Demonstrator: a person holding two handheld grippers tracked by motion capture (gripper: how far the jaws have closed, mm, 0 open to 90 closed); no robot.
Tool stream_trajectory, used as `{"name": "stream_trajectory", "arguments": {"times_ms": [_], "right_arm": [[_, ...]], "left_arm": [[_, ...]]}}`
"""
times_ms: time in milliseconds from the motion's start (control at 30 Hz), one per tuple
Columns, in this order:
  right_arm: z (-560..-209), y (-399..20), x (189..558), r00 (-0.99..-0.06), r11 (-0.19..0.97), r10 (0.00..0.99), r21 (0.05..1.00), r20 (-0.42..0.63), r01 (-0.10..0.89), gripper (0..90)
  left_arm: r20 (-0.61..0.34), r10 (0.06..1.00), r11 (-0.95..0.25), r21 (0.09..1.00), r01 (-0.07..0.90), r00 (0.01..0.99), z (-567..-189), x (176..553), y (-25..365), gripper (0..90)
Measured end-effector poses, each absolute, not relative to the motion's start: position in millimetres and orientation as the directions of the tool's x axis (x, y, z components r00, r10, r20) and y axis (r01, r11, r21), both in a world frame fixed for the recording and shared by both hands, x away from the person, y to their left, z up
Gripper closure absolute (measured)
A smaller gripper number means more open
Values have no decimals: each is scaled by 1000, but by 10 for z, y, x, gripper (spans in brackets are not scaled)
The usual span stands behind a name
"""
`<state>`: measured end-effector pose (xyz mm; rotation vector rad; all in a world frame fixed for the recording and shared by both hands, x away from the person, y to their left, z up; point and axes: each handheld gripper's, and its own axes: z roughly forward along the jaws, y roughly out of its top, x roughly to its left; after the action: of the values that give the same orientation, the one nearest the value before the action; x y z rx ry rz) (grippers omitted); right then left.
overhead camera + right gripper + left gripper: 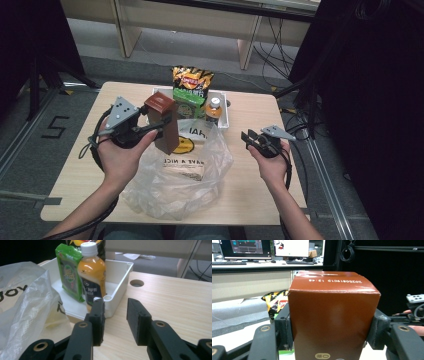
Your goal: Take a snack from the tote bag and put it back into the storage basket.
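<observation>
the plastic bag (177, 172) lies crumpled near the bench's (250, 195) front edge, its mouth toward the middle. just above it the left claw (159, 126) is clamped on the brown carton (164, 122), one pad on each side wall, the carton upright and lifted clear of the bench. the right claw (248, 137) hovers empty toward the right edge, jaws apart with nothing between them.

the step in hand looks like packing the carton into the bag. to do it well, i'd have the right claw pinch the bag's near lip and lift it so the mouth stands open, then bring the carton down upright through the gap, keeping the squeeze steady since the card walls could dent or slip. release only once its base rests on the bench inside the film. the white tray (225, 117) at the back edge, with bottle (213, 110), green pack (70, 271) and chips (192, 80), waits behind.
</observation>
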<state>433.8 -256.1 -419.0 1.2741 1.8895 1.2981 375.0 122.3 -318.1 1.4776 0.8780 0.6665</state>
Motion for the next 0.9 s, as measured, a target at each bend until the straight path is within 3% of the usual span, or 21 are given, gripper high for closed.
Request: {"name": "stream_trajectory", "arguments": {"times_ms": [900], "right_arm": [[-4222,-2556,4351,-426,94,898,902,106,421,662]], "left_arm": [[-75,857,10,992,127,509,-3016,4135,1262,373]]}}
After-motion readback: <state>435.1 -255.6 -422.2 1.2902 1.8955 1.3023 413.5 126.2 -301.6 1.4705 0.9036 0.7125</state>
